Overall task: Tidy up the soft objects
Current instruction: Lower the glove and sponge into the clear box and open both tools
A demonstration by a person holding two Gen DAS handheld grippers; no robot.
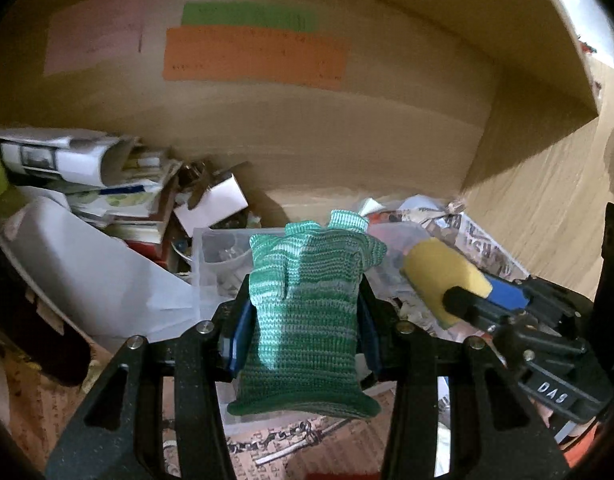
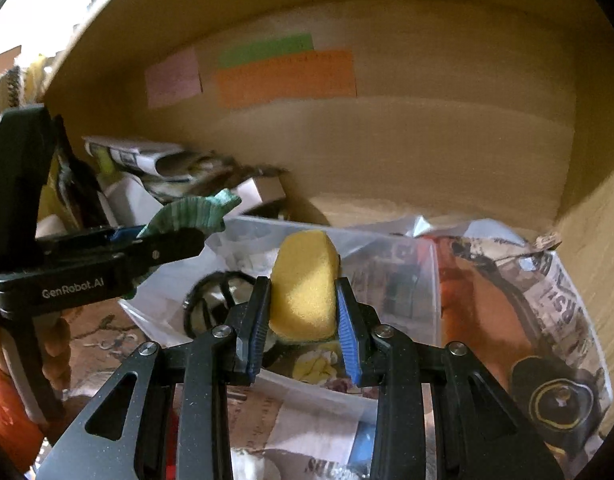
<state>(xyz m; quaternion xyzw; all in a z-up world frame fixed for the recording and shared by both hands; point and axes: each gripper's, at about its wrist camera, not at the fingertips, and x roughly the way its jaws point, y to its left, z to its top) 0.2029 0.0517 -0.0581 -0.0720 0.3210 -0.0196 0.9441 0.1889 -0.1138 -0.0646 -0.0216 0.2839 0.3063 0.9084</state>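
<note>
From the left wrist view, we find the left gripper (image 1: 305, 316) closed on a green knitted glove (image 1: 307, 312), held over a clear plastic bin (image 1: 211, 256) inside a cardboard box (image 1: 507, 168).

From the right wrist view, the right gripper (image 2: 303, 312) pinches a yellow sponge (image 2: 305, 286) above that bin; only here do we see its contents. We judge both items carried, release pending.
</note>
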